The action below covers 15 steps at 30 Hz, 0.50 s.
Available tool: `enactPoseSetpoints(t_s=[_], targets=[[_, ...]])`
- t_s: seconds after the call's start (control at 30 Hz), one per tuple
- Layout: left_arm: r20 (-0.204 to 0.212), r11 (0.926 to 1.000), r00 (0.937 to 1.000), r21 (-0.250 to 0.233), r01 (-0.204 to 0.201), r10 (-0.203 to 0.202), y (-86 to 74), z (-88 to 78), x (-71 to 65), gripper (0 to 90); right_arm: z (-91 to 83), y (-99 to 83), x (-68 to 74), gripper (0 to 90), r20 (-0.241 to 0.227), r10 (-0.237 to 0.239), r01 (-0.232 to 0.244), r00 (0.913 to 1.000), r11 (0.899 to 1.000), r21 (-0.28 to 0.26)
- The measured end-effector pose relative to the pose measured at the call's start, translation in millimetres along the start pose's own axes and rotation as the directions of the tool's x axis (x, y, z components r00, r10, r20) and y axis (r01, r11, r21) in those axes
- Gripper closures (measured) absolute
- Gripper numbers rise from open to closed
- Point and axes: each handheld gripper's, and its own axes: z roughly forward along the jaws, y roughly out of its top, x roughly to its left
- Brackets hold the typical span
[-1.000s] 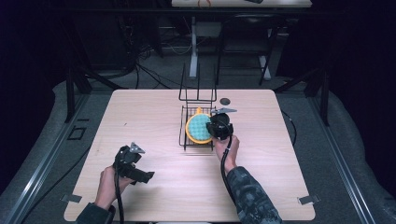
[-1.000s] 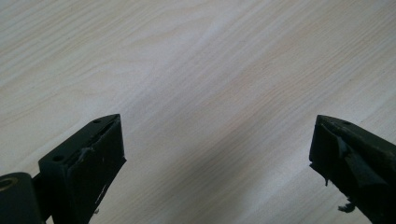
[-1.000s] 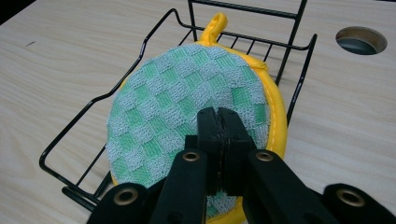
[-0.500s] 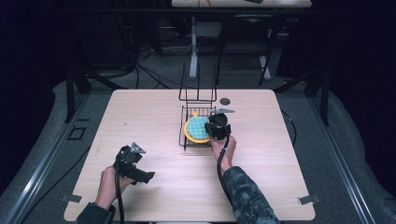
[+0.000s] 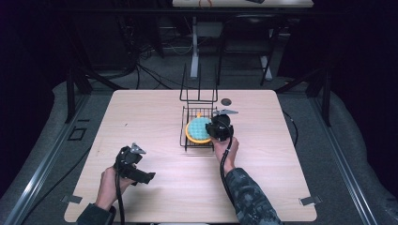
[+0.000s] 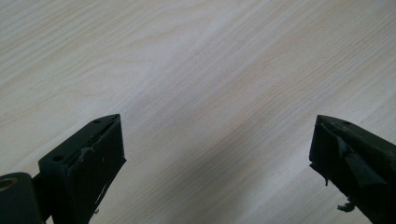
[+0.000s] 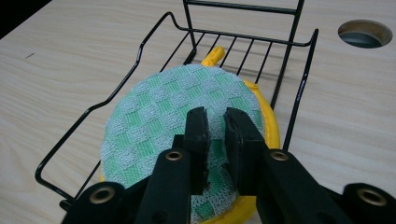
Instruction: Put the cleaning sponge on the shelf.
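A round green-and-white checked cloth pad [image 7: 163,112] lies on a yellow plate [image 7: 268,126] inside a black wire rack [image 7: 140,51] at the middle of the table. My right gripper [image 7: 215,114] is shut on the pad's near part, with the weave pinched between the jaws. In the high view the right gripper [image 5: 213,129] sits at the rack's right side, over the pad [image 5: 197,130]. My left gripper [image 5: 141,176] rests low at the table's front left. Its jaws stand wide open [image 6: 215,140] over bare wood with nothing between them.
The rack [image 5: 187,140] has a tall wire back [image 5: 199,89] on its far side. A round cable hole [image 5: 226,101] is in the light wooden table [image 5: 281,154] just behind and right of the rack. The surroundings are dark, with stands and cables on the floor.
My right gripper has shifted slightly toward the rack's middle with the pad in its jaws. The left gripper has stayed where it was.
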Motion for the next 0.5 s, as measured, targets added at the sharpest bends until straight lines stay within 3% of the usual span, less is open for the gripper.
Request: enactPoseSetpoints(t_s=[0.27,0.5], targets=[[0.002,1.0000,1.0000,0.000,-0.002,0.002,0.1,-0.1,-0.2,3.2,-15.3,0.9,-0.1,61.1,-0.034,-0.017,0.017,0.9993,1.000,-0.007],[-0.008,1.0000,1.0000,0.005,-0.004,0.004,0.9,1.4,-0.3,3.1,-33.8,0.7,-4.4,33.8,-0.060,-0.097,0.098,0.9935,0.995,0.013]])
